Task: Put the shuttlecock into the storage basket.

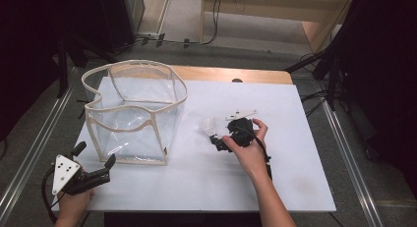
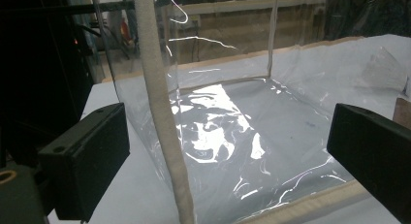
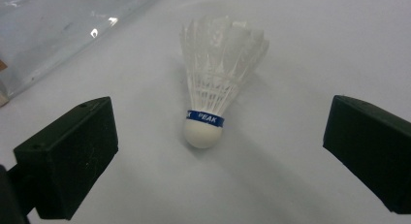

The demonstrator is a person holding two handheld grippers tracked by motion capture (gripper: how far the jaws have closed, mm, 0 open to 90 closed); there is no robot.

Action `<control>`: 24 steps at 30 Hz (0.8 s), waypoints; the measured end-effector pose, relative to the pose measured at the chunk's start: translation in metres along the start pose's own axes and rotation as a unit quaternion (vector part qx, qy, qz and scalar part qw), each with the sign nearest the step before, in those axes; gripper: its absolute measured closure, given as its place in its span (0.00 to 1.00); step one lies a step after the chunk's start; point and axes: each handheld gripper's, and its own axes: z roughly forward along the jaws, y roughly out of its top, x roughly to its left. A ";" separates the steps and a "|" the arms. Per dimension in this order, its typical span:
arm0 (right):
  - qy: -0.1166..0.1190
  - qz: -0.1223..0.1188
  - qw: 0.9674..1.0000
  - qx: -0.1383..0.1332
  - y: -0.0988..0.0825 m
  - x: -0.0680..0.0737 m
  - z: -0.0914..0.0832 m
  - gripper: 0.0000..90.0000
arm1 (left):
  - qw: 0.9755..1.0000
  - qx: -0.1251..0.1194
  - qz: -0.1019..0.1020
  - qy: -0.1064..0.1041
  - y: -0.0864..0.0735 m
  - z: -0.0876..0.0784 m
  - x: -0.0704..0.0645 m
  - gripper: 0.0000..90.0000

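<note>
The shuttlecock [image 3: 216, 83] lies on the white table [image 1: 295, 153] right of the clear bag [image 1: 135, 111], cork toward the right gripper [image 3: 218, 151] – jaws spread, gripping nothing. Best to close gently at the cork – feathers crush easily. The left gripper [image 2: 228, 161] waits spread at the bag's near corner

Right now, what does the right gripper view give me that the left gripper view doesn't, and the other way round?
Right gripper view alone: a white feathered shuttlecock with a blue band and rounded cork tip lies on the table, apart from both jaws, which stand wide open either side of it.

Left gripper view alone: the cream fabric-trimmed corner edge of the clear plastic box rises between that gripper's open jaws, its glossy floor reflecting light.

Both share: the white tabletop, the clear plastic box and a pair of open black jaws.
</note>
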 end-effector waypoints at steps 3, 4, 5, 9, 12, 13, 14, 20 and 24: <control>-0.009 0.017 1.000 0.020 -0.002 0.002 0.007 0.00 | 1.000 -0.001 0.000 0.000 0.000 0.000 0.000 0.03; -0.015 0.024 0.999 0.024 -0.002 0.003 0.010 0.00 | 1.000 -0.001 0.000 0.000 0.000 0.000 0.000 0.03; -0.016 0.027 0.999 0.028 -0.003 0.004 0.012 0.00 | 1.000 -0.001 0.000 0.000 0.000 0.000 0.000 0.03; -0.029 0.023 0.999 0.029 -0.004 0.011 0.019 0.16 | 1.000 -0.002 -0.002 -0.001 0.000 0.000 0.001 0.03; -0.032 0.026 0.999 0.035 -0.004 0.015 0.024 0.33 | 1.000 -0.002 -0.002 -0.001 0.000 0.000 0.001 0.03; -0.035 0.026 0.998 0.036 -0.004 0.016 0.025 0.35 | 1.000 -0.002 -0.002 -0.001 0.000 0.000 0.001 0.03; -0.037 0.028 0.998 0.036 -0.004 0.016 0.026 0.39 | 1.000 -0.002 -0.002 -0.001 0.000 0.000 0.001 0.03; -0.044 0.031 0.998 0.045 -0.006 0.022 0.031 0.55 | 1.000 -0.002 -0.002 -0.001 0.000 0.000 0.001 0.03; -0.047 0.036 0.997 0.051 -0.008 0.023 0.034 0.60 | 1.000 -0.002 -0.003 -0.001 0.000 0.000 0.001 0.03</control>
